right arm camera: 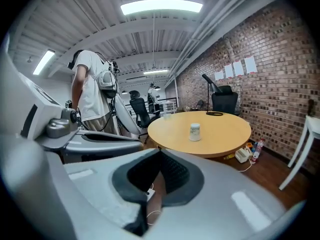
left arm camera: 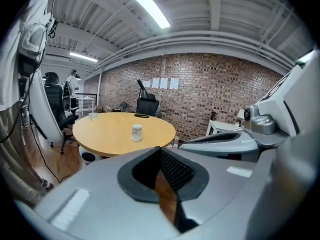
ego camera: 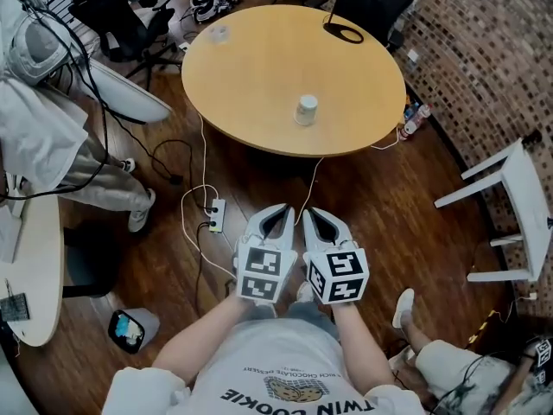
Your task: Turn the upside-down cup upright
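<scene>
The cup (ego camera: 306, 109) stands, apparently mouth-down, on the round tabletop (ego camera: 251, 67) at upper centre, well apart from the left hand-held gripper (ego camera: 278, 214) and right hand-held gripper (ego camera: 316, 217), both clenched empty at lower centre, so approaching it with opened jaws seems next.

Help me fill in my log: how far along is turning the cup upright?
Done: nothing yet; the cup stands rim-down on the round table. In hand: nothing; the left gripper and right gripper are shut and empty, side by side over the floor, short of the table. Left: reach the cup, grip it, flip it, set it down.
</scene>
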{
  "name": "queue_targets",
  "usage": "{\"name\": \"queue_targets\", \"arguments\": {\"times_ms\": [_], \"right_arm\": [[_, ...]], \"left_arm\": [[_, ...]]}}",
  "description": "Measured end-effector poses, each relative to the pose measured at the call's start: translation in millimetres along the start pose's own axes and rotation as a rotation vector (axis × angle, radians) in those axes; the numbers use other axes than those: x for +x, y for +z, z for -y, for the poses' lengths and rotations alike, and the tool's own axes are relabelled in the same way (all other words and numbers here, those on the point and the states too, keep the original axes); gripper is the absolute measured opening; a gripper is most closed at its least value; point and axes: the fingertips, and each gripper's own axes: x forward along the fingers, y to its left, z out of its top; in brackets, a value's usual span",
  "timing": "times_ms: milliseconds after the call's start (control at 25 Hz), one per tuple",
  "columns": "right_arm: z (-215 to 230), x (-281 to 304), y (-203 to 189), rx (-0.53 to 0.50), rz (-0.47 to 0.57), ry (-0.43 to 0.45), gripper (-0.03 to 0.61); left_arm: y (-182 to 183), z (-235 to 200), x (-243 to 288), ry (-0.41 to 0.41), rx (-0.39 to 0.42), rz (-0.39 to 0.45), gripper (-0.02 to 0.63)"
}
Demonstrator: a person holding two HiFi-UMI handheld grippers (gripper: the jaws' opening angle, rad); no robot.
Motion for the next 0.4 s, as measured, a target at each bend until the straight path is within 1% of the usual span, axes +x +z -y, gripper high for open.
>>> {"name": "queue_targets", "arguments": {"times_ms": [400], "right_arm": [[10, -34, -6, -0.002, 0.012, 0.001, 0.003]], "left_arm": [[1, 38, -10, -0.002, 0.007, 0.01, 0.003]]}}
